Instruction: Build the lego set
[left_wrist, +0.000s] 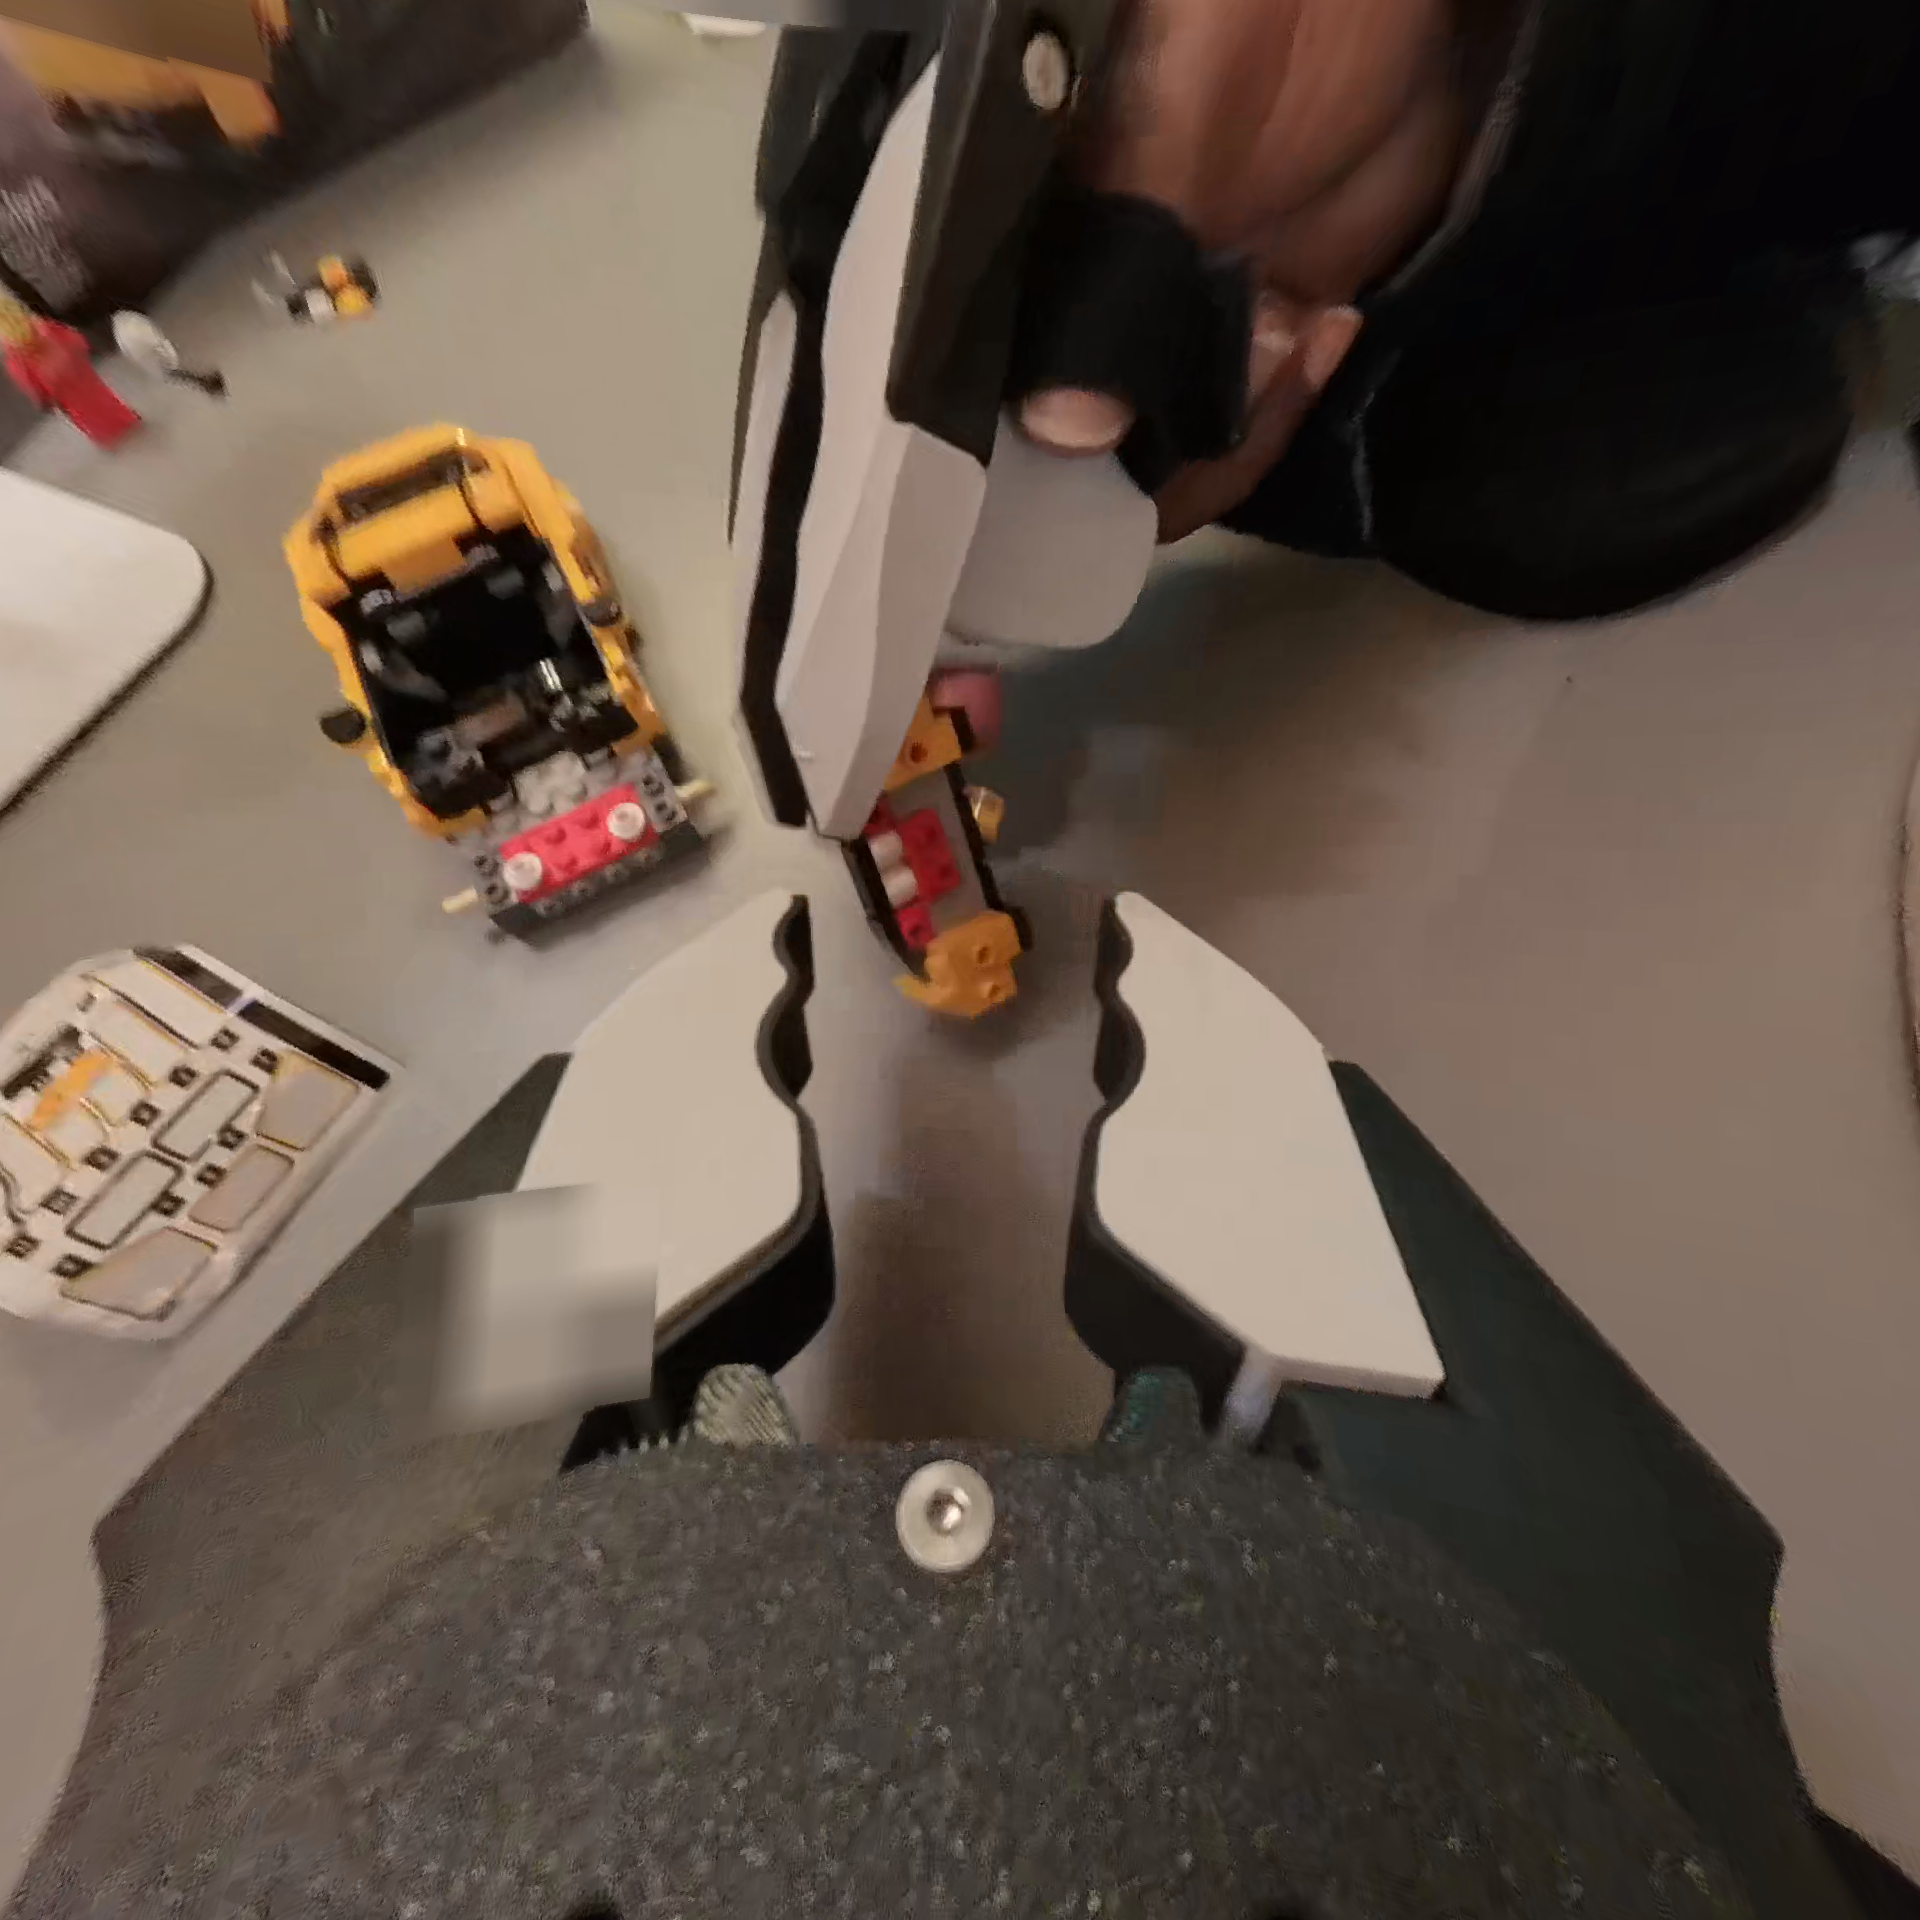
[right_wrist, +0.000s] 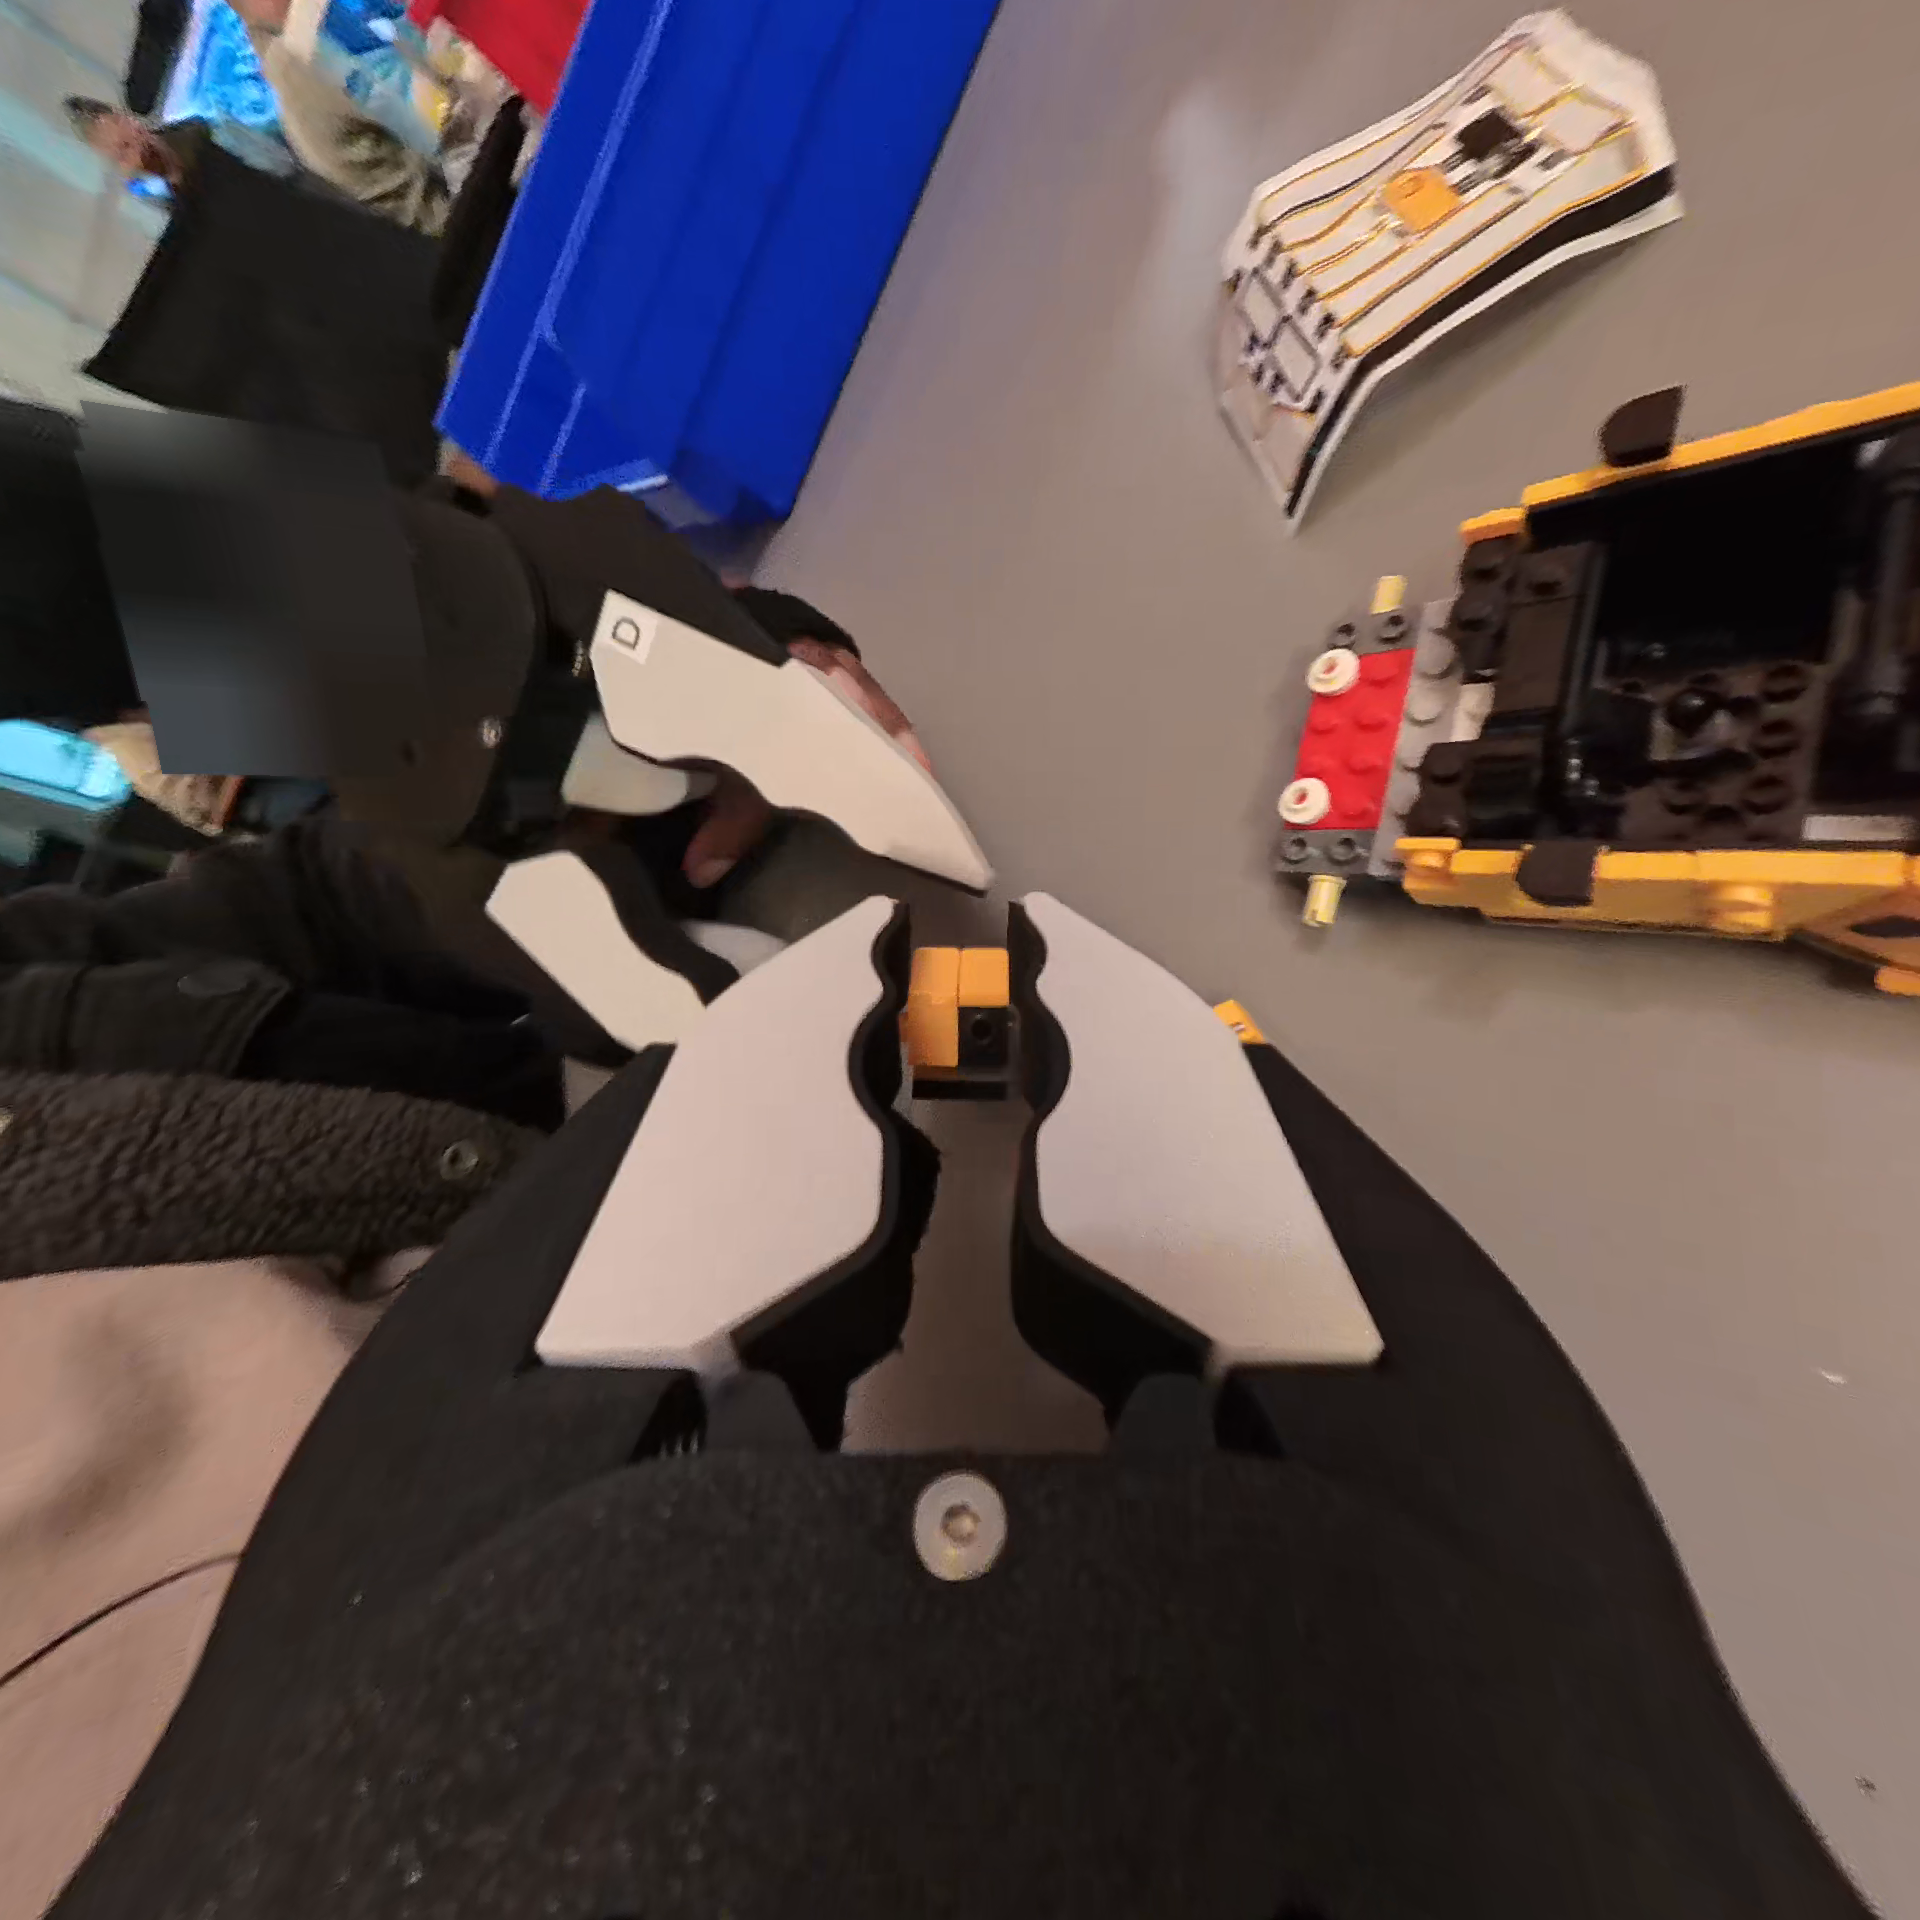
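Yellow, red and grey, one small lego piece (left_wrist: 940, 883) hangs pinched in the right claw (right_wrist: 956, 914), long side pointing at the left claw (left_wrist: 951, 914), whose jaws gape wide and empty. One yellow lego car (left_wrist: 488, 665) sits left, near one sticker sheet (left_wrist: 156, 1132).

Left gripper (left_wrist: 951, 914): pale grey fingers (left_wrist: 686, 1101) with wavy black inner pads, black speckled body, silver screw (left_wrist: 943, 1514) at lower centre. Right gripper (right_wrist: 954, 914): same build. Black fingerless glove (left_wrist: 1153, 332) at upper right.
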